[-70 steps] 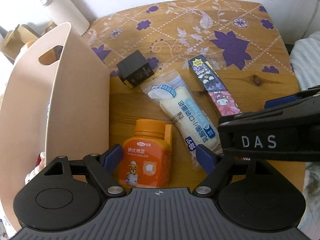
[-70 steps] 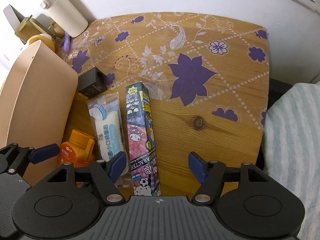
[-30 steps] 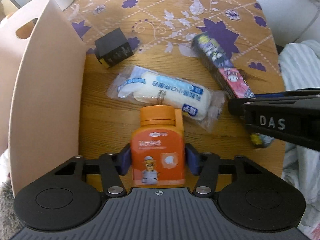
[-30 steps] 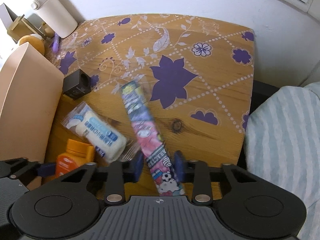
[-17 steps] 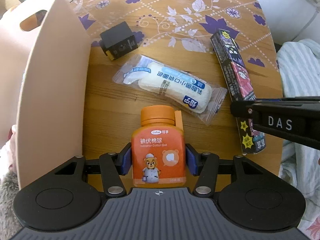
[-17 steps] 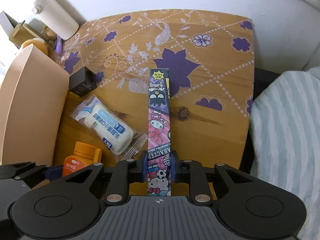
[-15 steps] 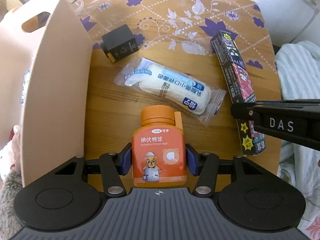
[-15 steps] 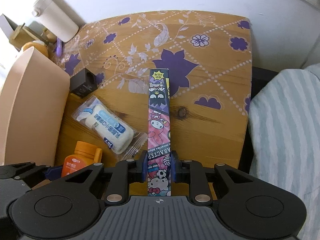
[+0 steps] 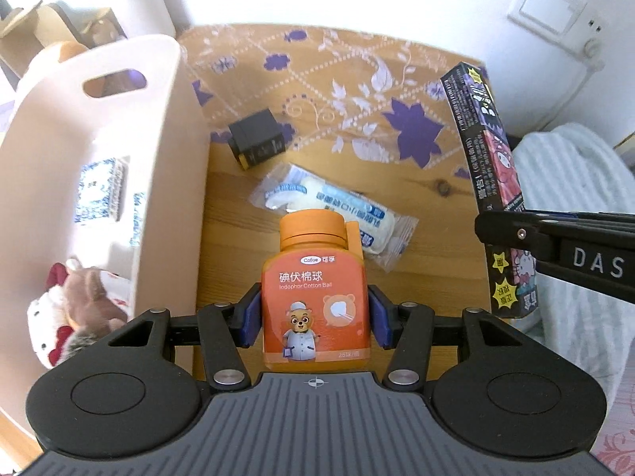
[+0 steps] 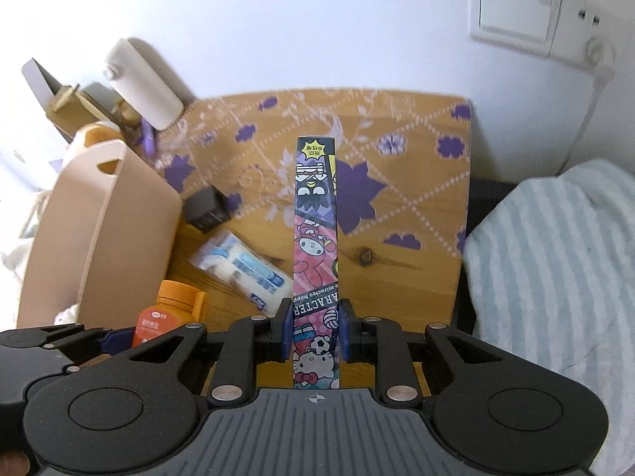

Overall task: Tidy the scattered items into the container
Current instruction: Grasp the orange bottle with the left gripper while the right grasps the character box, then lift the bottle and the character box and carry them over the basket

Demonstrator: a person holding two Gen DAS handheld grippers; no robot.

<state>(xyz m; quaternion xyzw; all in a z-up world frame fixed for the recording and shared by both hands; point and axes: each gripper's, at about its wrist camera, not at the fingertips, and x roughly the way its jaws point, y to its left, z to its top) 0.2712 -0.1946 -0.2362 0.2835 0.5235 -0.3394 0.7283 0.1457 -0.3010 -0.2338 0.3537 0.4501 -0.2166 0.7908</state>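
With both loads airborne right of bin [image 9: 166,182]: left gripper [image 9: 313,317] clamped on bottle [image 9: 313,293], right gripper [image 10: 315,335] pinching box [image 10: 316,238] low; could pivot, clip rim, probably.

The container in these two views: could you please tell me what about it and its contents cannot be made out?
- Left wrist view: container floor, cut off by the frame edge and blurred.
- Left wrist view: plush toys partly hidden by the gripper body; blue-patterned item too blurred to identify.
- Right wrist view: the near wall hides the container's interior.
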